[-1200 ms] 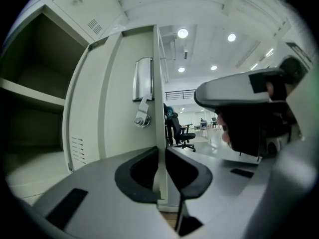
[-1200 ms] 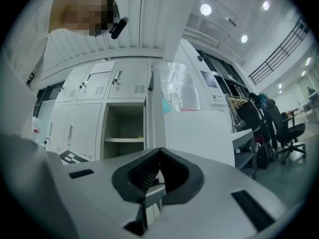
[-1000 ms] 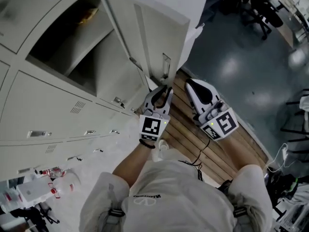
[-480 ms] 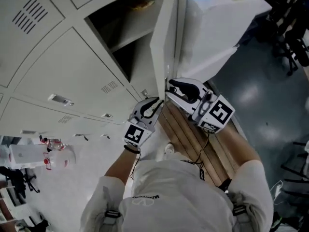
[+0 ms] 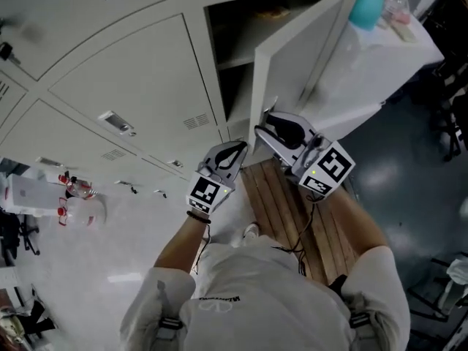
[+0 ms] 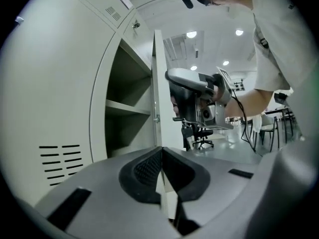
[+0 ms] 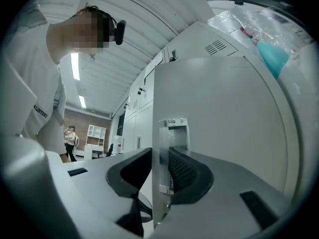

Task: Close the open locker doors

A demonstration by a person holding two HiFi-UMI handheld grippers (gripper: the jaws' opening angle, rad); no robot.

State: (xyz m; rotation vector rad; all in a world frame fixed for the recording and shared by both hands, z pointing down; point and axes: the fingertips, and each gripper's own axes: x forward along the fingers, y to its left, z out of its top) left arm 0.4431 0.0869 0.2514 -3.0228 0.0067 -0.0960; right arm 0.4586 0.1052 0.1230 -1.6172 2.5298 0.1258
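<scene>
facing a bank of pale grey lockers [image 5: 131, 86], with glossy floor and wooden slats [image 5: 281, 196] underfoot.
step in hand, as judged: swinging shut the one locker door [image 5: 292, 64] seen standing ajar.
right gripper [image 5: 263, 129]: having just been closing its jaws, now straddling the door's free edge with one pad on each face, seemingly pressing; latch plate [image 7: 172, 133] sitting between the fingers, against one pad.
left gripper [image 5: 235, 149]: having just been closing too, jaws now meeting with nothing between them; hanging apart from the door, with the open compartment [image 6: 127, 113] lying ahead and left of its fingertips.
next move, as judged: carrying the pinched edge round the hinge toward the frame, following the arc rather than dragging straight; letting go before the fingers get trapped between door and frame, then finishing with a push.
door itself: looking like thin painted sheet metal, plain, flat and probably light to swing; shelf [image 6: 127, 107] showing inside.
</scene>
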